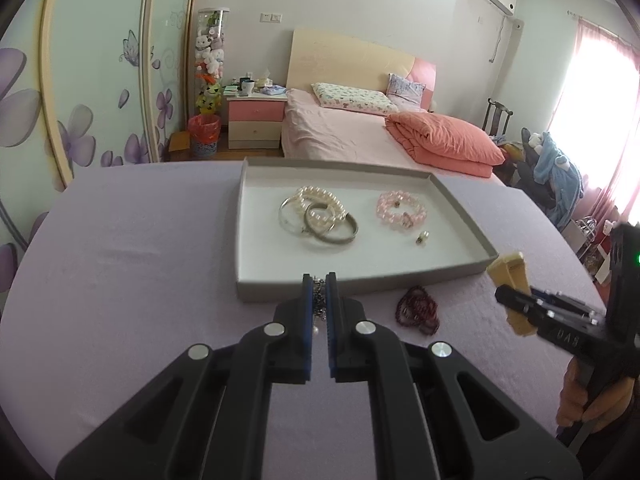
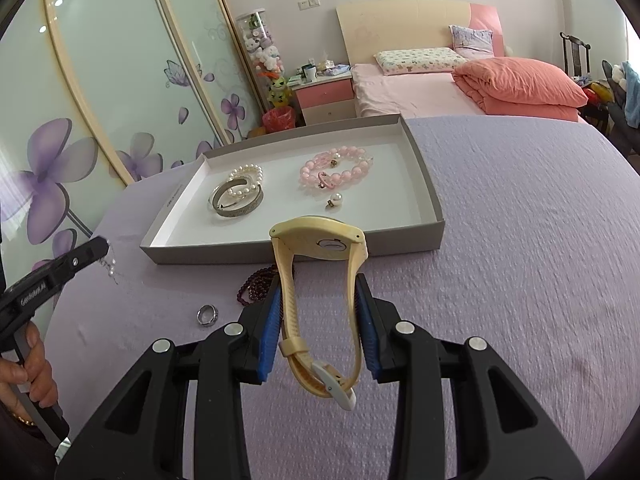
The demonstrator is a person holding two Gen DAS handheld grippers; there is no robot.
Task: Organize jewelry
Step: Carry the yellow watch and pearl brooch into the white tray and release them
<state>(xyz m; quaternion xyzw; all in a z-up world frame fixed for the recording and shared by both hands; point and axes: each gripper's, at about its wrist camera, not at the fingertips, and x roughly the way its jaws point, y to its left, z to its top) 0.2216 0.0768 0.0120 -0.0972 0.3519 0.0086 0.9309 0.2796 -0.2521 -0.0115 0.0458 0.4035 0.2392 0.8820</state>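
Note:
My left gripper is shut on a thin silver chain with a pearl, held just in front of the grey tray. My right gripper is shut on a cream wristwatch, held above the table near the tray's front wall. The watch also shows in the left wrist view. In the tray lie pearl and silver bangles, a pink bead bracelet and a small pearl earring. A dark red bead bracelet lies on the cloth in front of the tray.
A silver ring lies on the lilac tablecloth left of my right gripper. The left gripper with the dangling chain shows in the right wrist view. A bed and a nightstand stand beyond the table.

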